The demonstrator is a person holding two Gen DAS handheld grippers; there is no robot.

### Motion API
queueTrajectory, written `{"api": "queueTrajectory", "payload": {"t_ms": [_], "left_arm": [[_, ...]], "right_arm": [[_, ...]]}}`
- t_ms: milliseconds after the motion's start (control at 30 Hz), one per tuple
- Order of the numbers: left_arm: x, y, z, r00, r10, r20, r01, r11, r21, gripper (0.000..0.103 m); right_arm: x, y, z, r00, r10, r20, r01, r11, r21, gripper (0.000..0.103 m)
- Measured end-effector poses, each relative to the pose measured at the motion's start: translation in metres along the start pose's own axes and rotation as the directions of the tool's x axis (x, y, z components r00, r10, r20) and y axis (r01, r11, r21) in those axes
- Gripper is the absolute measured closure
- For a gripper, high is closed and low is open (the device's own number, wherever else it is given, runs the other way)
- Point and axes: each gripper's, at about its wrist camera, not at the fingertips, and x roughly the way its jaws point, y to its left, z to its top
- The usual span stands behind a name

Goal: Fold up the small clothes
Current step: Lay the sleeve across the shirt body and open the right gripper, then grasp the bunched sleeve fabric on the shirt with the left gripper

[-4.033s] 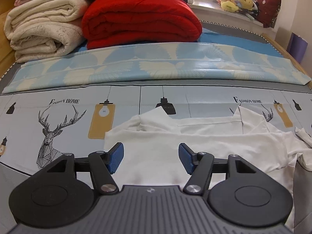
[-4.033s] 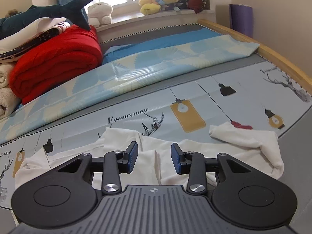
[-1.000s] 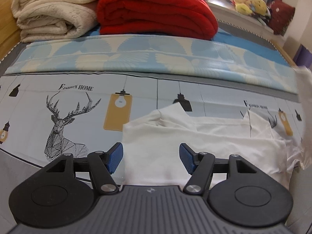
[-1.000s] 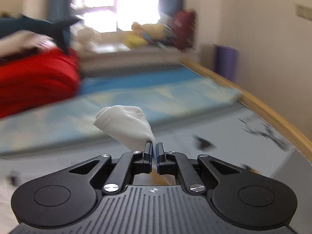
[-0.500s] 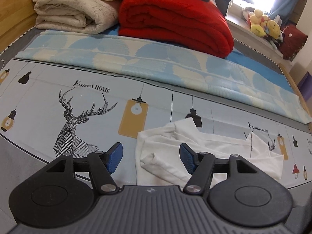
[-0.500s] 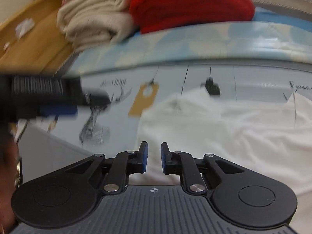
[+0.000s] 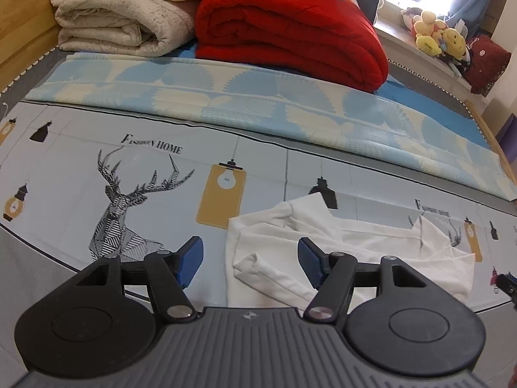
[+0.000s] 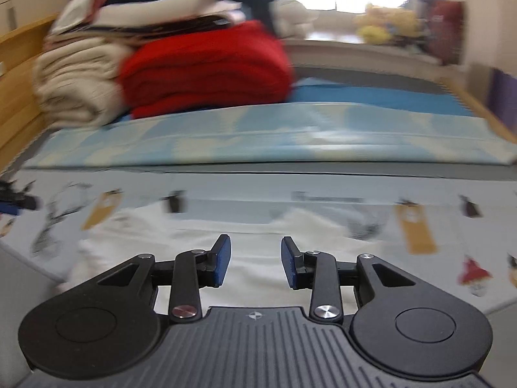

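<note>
My left fingers (image 7: pixel 250 263) hung released over the shirt (image 7: pixel 371 249) on the bed (image 7: pixel 64 174); my right fingers (image 8: pixel 255 262), clenched on its sleeve a second ago, had let go. The sleeve now lay folded across the body, so one fold looked done. Beyond lay the red blanket (image 7: pixel 290 29).

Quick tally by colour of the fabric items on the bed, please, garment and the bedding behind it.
White: 1, the white garment, partly folded on the printed sheet.
Red: 1, the red quilt.
Cream: 1 stack, the cream blankets; layers not separable.
Light blue patterned: 1, the folded blue mat.
Total: 4, apart from a dark item atop the pile.
</note>
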Motion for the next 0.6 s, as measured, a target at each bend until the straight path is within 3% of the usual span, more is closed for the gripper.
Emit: {"api": "queueTrajectory", "payload": {"t_ms": [67,133,200,367,500,600], "left_arm": [[0.003,0.000,-0.001,1.000,0.000,0.007,0.000,1.000,0.022,0.040],[0.009,0.000,-0.001,1.000,-0.027,-0.009,0.027,0.999,0.037,0.070],[0.019,0.000,-0.004,0.997,-0.059,-0.047,0.061,0.997,0.036,0.083],[0.041,-0.001,-0.007,0.989,-0.098,-0.107,0.100,0.995,0.015,0.084],[0.072,0.012,-0.010,0.975,-0.124,-0.186,0.106,0.989,-0.105,0.082],[0.102,0.018,-0.017,0.954,-0.162,-0.253,0.107,0.970,-0.219,0.071]], "right_arm": [[0.004,-0.020,0.001,0.999,-0.039,-0.014,0.040,0.997,0.071,0.067],[0.002,-0.037,0.004,0.999,-0.050,0.015,0.048,0.990,0.134,0.070],[0.003,-0.050,0.004,0.999,-0.037,0.032,0.032,0.987,0.156,0.081],[0.020,-0.075,-0.001,1.000,-0.020,-0.016,0.023,0.972,0.232,0.084],[0.038,-0.086,-0.014,0.994,0.037,-0.103,-0.001,0.946,0.325,0.083],[0.050,-0.088,-0.023,0.984,0.050,-0.173,0.015,0.935,0.355,0.083]]}}
